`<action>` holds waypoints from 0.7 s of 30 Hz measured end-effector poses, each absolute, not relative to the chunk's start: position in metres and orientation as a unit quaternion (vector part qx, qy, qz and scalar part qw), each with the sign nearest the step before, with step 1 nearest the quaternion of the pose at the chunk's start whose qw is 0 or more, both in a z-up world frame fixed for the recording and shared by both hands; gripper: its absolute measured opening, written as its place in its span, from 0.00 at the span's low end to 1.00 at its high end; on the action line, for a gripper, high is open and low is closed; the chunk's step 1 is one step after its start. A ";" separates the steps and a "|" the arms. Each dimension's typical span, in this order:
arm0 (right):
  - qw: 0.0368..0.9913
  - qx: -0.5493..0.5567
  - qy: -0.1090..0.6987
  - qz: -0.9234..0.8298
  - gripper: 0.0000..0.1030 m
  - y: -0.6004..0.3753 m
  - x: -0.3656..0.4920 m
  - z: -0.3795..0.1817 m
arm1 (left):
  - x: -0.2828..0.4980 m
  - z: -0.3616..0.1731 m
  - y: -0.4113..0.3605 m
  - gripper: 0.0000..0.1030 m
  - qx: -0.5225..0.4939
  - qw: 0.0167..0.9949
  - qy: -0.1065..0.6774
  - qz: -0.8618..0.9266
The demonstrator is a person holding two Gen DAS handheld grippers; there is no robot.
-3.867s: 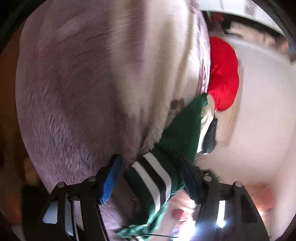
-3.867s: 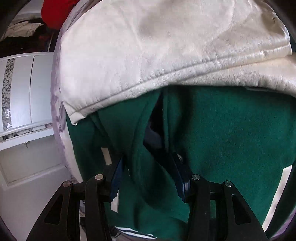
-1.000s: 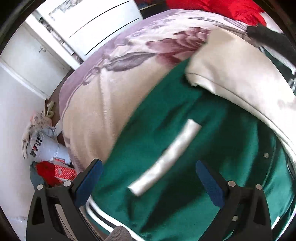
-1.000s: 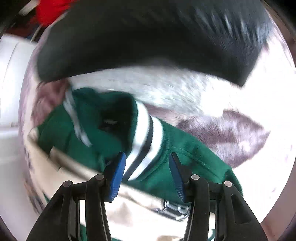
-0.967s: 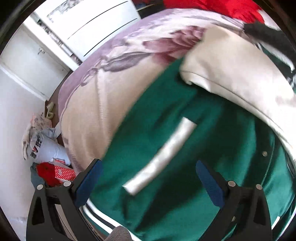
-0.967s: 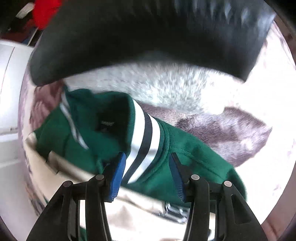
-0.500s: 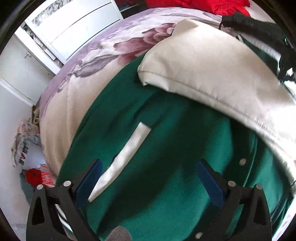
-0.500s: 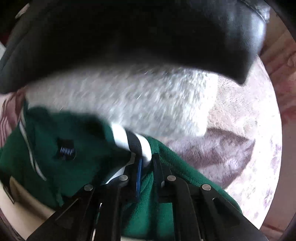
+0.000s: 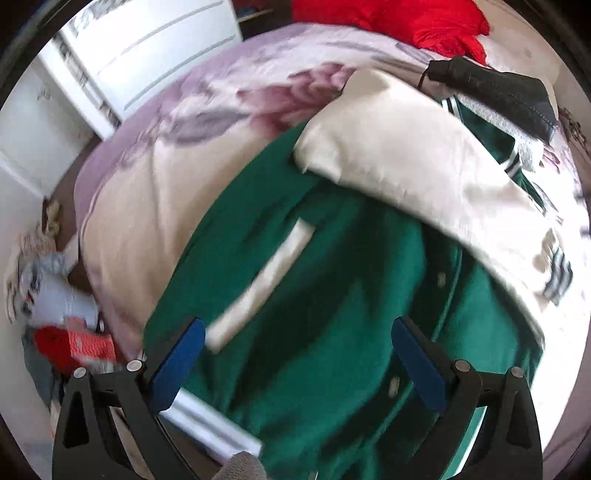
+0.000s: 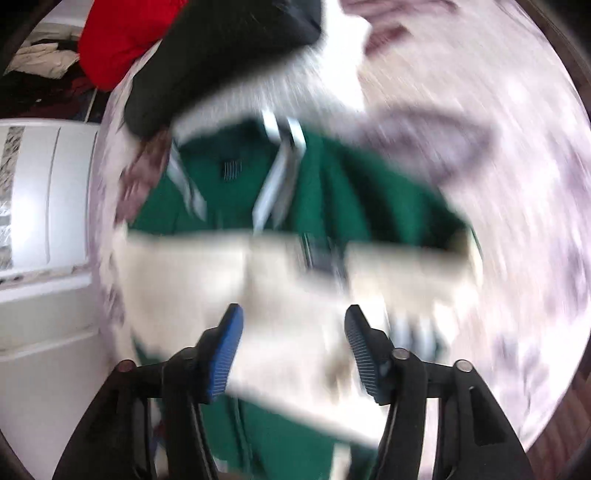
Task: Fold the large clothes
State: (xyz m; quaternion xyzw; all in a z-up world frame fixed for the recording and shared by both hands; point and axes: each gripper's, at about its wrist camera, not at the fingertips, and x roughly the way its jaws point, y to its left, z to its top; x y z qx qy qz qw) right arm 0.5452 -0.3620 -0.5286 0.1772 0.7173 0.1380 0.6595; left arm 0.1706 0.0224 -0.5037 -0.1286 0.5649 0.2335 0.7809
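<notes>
Released since half a second ago, the right gripper (image 10: 293, 341) has let go of the striped collar (image 10: 280, 170) and drawn back, jaws spread and empty above the cream sleeves (image 10: 207, 273) crossed over the green jacket (image 10: 369, 199). Left gripper (image 9: 297, 356) likewise hangs parted over the jacket's front, the white pocket strip (image 9: 264, 284) just ahead of its fingers. Good practice for the next fold: grasp hem or shoulder edges symmetrically, lifting without dragging the sleeves. Farther off, a black garment (image 10: 229, 48) overlaps the collar on the floral blanket (image 9: 207, 107); beyond lies red fabric (image 9: 399, 18).
</notes>
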 end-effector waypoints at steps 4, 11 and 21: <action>0.615 0.159 0.763 0.122 0.69 -0.407 0.410 -0.538 | 0.107 -0.508 0.023 1.00 -0.160 0.754 0.591 0.237; 0.465 0.251 0.843 0.099 0.69 -0.419 0.168 -0.651 | 0.043 -0.537 0.011 1.00 -0.166 0.728 0.618 0.244; 0.512 0.201 0.831 0.077 0.28 -0.408 0.096 -0.676 | 0.027 -0.547 -0.016 1.00 -0.121 0.740 0.627 0.210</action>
